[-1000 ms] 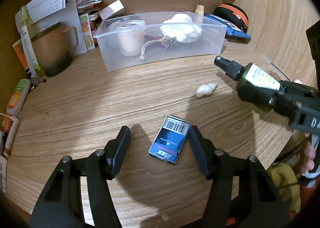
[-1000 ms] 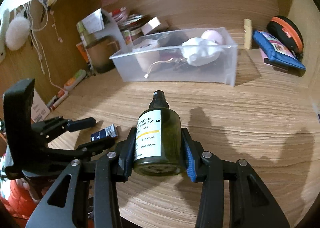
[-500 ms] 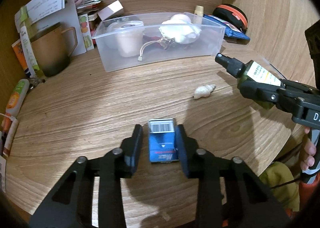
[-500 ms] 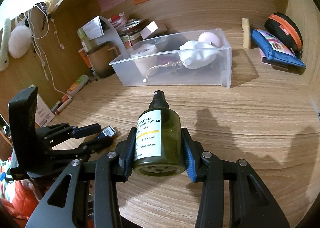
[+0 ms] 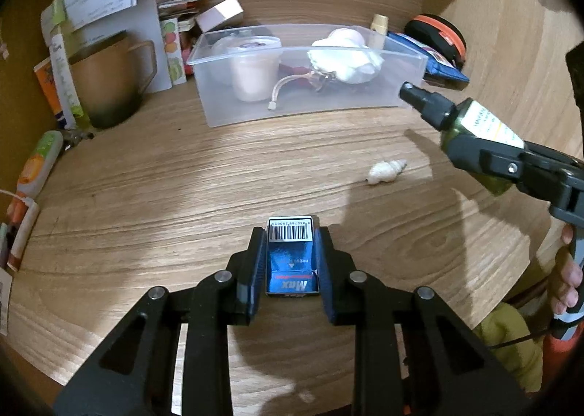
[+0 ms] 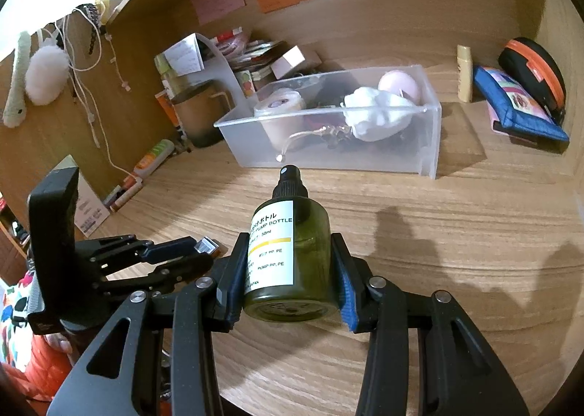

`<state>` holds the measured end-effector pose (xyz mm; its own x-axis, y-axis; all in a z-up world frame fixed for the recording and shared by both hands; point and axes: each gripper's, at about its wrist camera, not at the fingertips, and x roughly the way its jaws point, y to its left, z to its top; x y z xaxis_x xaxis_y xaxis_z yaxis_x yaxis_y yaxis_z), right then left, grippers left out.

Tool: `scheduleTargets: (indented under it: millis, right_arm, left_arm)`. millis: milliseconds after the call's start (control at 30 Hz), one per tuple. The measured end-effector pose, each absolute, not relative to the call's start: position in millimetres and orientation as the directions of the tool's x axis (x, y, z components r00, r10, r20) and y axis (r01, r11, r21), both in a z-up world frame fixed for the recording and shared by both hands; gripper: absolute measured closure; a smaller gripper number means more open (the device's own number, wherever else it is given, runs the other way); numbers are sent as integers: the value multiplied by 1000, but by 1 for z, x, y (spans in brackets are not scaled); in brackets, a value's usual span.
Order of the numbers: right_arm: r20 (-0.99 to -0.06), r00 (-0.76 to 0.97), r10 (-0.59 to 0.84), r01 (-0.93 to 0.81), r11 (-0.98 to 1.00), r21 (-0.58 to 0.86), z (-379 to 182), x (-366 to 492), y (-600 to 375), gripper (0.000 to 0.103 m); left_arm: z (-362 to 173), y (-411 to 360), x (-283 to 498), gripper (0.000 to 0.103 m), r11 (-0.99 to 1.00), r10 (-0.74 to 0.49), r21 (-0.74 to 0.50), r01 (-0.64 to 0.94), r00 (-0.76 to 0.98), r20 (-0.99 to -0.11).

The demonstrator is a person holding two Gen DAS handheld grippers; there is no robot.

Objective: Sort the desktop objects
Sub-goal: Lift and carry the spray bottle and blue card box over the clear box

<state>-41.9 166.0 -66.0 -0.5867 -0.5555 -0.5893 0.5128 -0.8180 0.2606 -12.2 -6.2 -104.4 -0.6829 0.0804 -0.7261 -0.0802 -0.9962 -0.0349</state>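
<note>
**Left tongs clamp the blue box**

Since a sec ago the left gripper (image 5: 291,259) has closed in – its jaws, wide apart w/ the small blue box (image 5: 291,255) lying askew between them, now pinch the box's sides, barcode end pointing away, box on the desk (image 5: 175,189). Right gripper (image 6: 288,270) is unchanged – clenched on the green spray bottle (image 6: 292,251), held above the desk, nozzle toward the clear bin (image 6: 383,157). A shell (image 5: 387,171) lies btw box & bin.
</note>
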Motion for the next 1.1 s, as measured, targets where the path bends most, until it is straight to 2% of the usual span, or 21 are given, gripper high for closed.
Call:
scheduleTargets:
  millis: [333,1100]
  right_arm:
    - [-549,-616,-564,529,-813,242,-45,-40,165,65]
    - [-480,-692,-539,498,-838,222,-6,-65,183,65]
  left_arm:
    - [-80,-14,-16,77,-998,55,-32,-45,-727,-684]
    - [-6,-12,-51,77,-995,83,-4,-97,-829,-553]
